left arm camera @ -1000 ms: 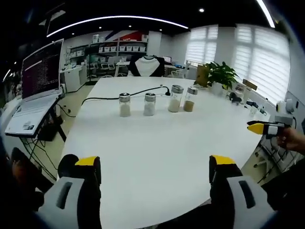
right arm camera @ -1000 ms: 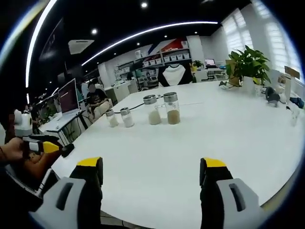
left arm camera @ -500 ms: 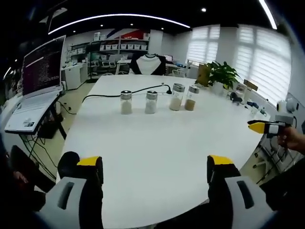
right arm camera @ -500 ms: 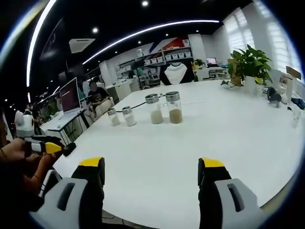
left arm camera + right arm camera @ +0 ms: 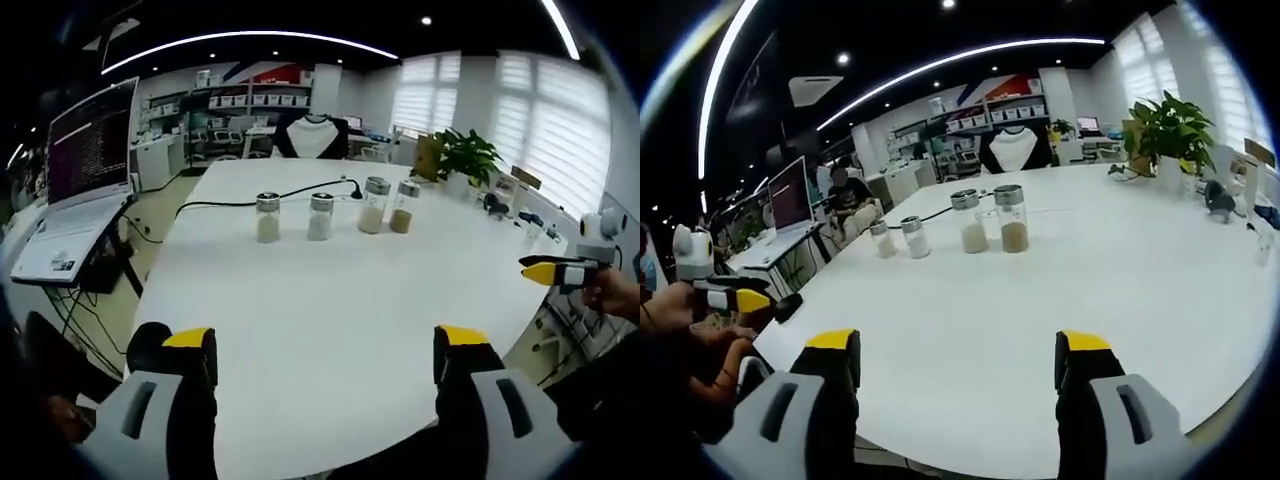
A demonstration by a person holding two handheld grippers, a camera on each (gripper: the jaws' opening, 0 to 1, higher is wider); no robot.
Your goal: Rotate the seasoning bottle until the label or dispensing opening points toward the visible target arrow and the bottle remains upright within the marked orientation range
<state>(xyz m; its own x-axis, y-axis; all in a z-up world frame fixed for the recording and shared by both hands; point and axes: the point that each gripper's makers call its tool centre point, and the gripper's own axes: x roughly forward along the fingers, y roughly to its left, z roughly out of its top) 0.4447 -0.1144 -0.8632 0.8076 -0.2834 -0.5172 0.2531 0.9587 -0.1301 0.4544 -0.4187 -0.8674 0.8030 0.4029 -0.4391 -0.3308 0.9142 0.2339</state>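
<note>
Approaching: both grippers held at the near table [image 5: 330, 320] edge, nothing grasped yet.
Left gripper [image 5: 325, 350]: jaws wide apart, empty, at 6 o'clock of its own view.
Right gripper [image 5: 958, 352]: jaws wide apart, empty; seen also from the left gripper view at 3 o'clock.
Bottles: four in a row, upright, far side of table, near 12 o'clock; two short jars [image 5: 268, 217] [image 5: 320, 216], two taller ones [image 5: 373, 205] [image 5: 403, 207] just beside each other.
Arrow: none made out; too small or hidden.
Cable [image 5: 240, 203]: runs behind the row.
Plant [image 5: 463, 157]: well right of the row.
Advice: likely best to close in level, clamp mid-body below the cap, twist about the vertical axis, avoid nudging neighbours.
</note>
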